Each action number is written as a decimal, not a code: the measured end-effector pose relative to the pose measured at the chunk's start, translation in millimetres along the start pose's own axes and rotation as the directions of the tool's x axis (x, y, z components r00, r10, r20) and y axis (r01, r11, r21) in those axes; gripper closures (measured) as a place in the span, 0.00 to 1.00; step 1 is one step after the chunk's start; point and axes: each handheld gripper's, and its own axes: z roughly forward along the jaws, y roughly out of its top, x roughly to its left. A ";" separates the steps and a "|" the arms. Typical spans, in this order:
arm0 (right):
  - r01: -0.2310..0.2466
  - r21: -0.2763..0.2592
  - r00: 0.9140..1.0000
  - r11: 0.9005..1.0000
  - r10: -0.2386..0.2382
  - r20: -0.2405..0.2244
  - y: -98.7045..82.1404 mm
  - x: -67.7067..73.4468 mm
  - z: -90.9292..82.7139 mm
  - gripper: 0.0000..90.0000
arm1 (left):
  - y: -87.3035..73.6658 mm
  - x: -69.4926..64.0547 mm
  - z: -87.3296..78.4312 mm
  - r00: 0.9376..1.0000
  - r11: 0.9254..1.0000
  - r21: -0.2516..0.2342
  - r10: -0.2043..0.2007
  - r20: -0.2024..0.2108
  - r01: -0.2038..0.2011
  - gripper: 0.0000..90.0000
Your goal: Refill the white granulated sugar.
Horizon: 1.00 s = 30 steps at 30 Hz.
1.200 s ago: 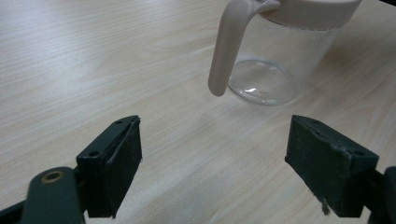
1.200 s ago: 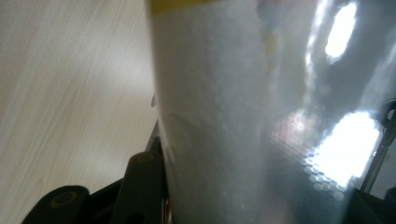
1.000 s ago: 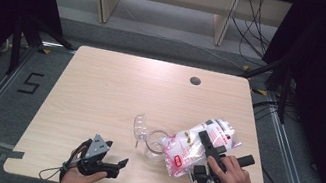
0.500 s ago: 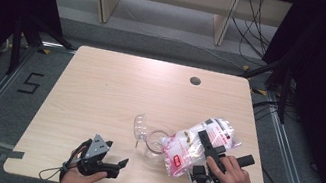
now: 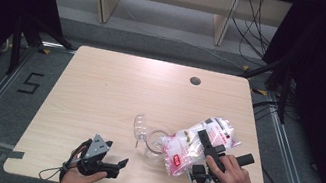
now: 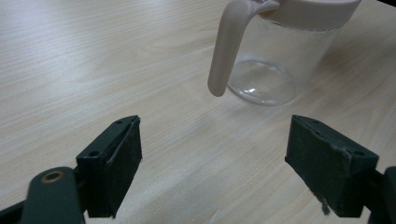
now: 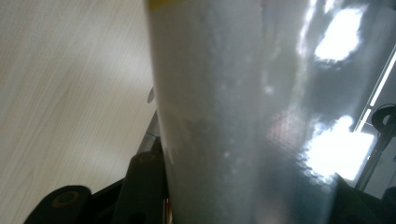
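A clear plastic bag point(image 5: 197, 146) of white granules, printed in red, is seen in the high view lying tilted at the near right part of the desk point(image 5: 115, 93). Its lower end points toward a clear jug point(image 5: 152, 140) that stands near the middle of the near edge. The right tongs point(image 5: 204, 140) are laid across the bag's middle, held by the right hand point(image 5: 227, 176) just behind them. In the right gripper view the bag point(image 7: 243, 116) is pressed up close between the two black jaws, with its translucent film and the white contents filling the space from one jaw to the other; the tongs are thus partly closed and clamped on the bag.

The left tongs point(image 5: 120, 165) are held by the left hand point(image 5: 78, 170) at the near left part of the desk, pointing rightward toward the jug, well apart from the bag. In the left gripper view point(image 6: 215, 154) their jaws are spread wide with nothing but bare desk point(image 6: 93, 56) between them. Ahead of them the jug point(image 6: 275, 60) is seen standing upright, with a pale lid and a pale handle point(image 6: 226, 51) hanging down on its nearer side; it is near the tongs but not touched by them.
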 end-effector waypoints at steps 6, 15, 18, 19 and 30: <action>0.025 0.007 1.000 1.000 -0.025 -0.003 -0.2 -2.5 0.6 0.69 | 0.1 0.4 0.0 1.000 1.000 0.000 0.003 -0.002 -0.003 0.20; 0.044 0.012 0.998 0.999 -0.043 -0.036 1.1 -5.6 0.8 0.70 | 0.3 0.9 -0.1 1.000 1.000 -0.003 0.012 -0.006 -0.012 0.20; 0.031 0.017 0.999 0.999 -0.030 -0.033 0.8 -4.8 0.4 0.70 | -0.1 -0.1 0.0 1.000 1.000 -0.001 -0.004 0.002 0.004 0.20; 0.034 0.019 0.999 0.999 -0.034 -0.033 0.6 -5.0 0.3 0.70 | 0.2 1.0 -0.4 1.000 1.000 0.001 0.013 -0.005 -0.013 0.20; 0.056 0.005 0.998 0.998 -0.056 -0.025 -0.8 -6.8 0.8 0.70 | 0.3 0.9 -0.1 1.000 1.000 -0.003 0.011 -0.005 -0.011 0.20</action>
